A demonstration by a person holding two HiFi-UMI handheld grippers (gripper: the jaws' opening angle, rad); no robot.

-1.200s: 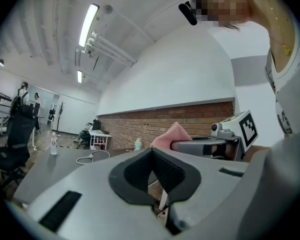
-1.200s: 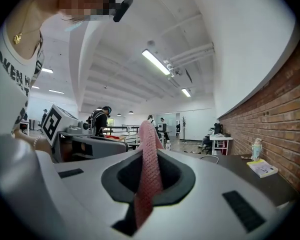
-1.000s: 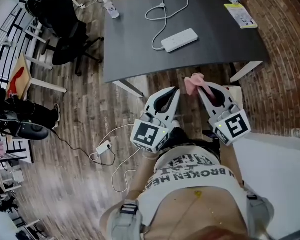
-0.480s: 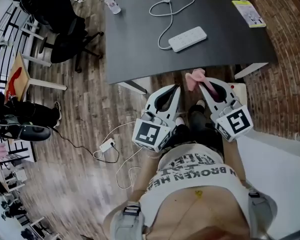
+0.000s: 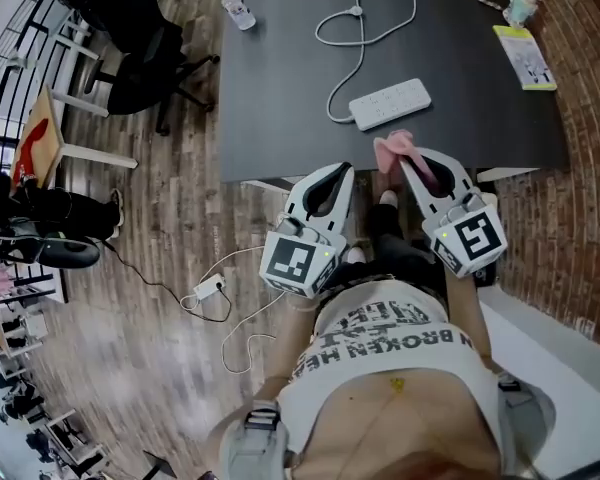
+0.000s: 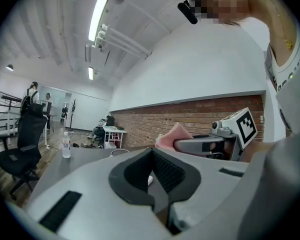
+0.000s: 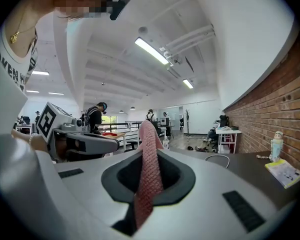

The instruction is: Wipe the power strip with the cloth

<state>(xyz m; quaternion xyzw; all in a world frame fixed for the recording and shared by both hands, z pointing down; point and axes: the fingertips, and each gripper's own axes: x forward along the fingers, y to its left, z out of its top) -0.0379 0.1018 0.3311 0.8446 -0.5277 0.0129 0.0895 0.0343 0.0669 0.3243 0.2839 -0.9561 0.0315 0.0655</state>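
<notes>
A white power strip (image 5: pixel 390 105) lies on the dark table (image 5: pixel 280 88), its white cord (image 5: pixel 365 23) looping toward the far edge. My right gripper (image 5: pixel 408 158) is shut on a pink cloth (image 5: pixel 392 149), which sticks up between the jaws (image 7: pixel 149 154) at the table's near edge, just short of the strip. My left gripper (image 5: pixel 342 172) is shut and holds nothing; it hangs beside the right one, below the table's near edge. In the left gripper view the cloth (image 6: pixel 172 134) shows in the right gripper to the side.
A clear bottle (image 5: pixel 237 10) stands at the table's far left corner. A small cup (image 5: pixel 521 6) and a yellow leaflet (image 5: pixel 526 56) lie at the far right. A black office chair (image 5: pixel 140 63) stands left of the table. A white adapter with cable (image 5: pixel 208 292) lies on the wooden floor.
The person has stepped closer to the table. Both grippers now sit nearer its near edge, and the cloth has come close to the power strip.
</notes>
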